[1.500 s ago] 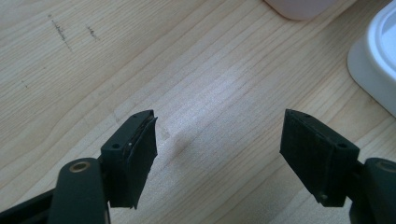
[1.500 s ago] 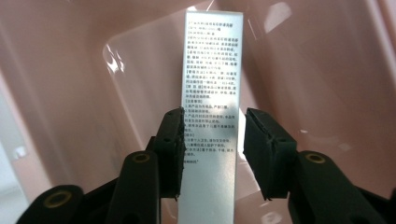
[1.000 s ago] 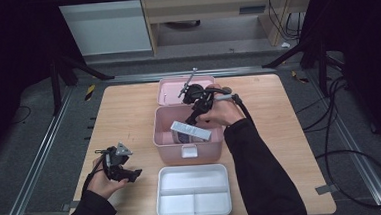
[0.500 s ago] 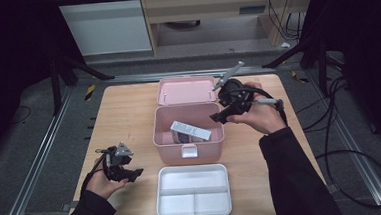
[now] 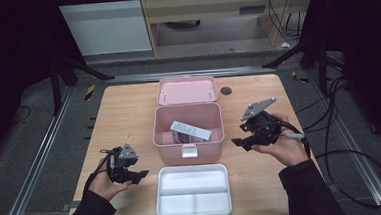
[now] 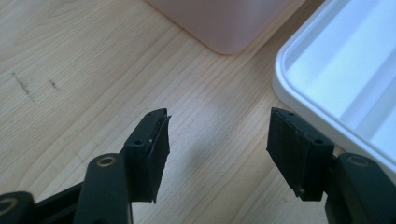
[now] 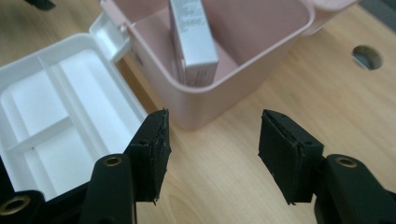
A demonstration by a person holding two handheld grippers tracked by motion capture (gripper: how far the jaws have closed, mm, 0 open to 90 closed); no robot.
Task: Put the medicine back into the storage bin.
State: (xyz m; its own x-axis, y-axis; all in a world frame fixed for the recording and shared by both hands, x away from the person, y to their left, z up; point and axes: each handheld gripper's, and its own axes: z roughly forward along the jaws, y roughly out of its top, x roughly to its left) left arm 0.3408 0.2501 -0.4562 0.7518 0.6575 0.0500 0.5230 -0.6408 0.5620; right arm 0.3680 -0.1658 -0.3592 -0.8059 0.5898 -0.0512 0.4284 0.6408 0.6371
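A dark room with black frames surrounds a wooden worktop (image 5: 128,111). At its middle stands an open pink box (image 5: 187,123), its lid (image 5: 186,90) folded back toward the far edge; a white carton (image 5: 191,130) leans tilted inside it. Just beside the box, at the near edge, lies a white tray (image 5: 193,191) with bare compartments. The left gripper (image 5: 132,175) hovers near the tray's left side, its jaws having just narrowed a little, still apart with nothing between. The right gripper (image 5: 236,141), right of the box, stands open and holds nothing.
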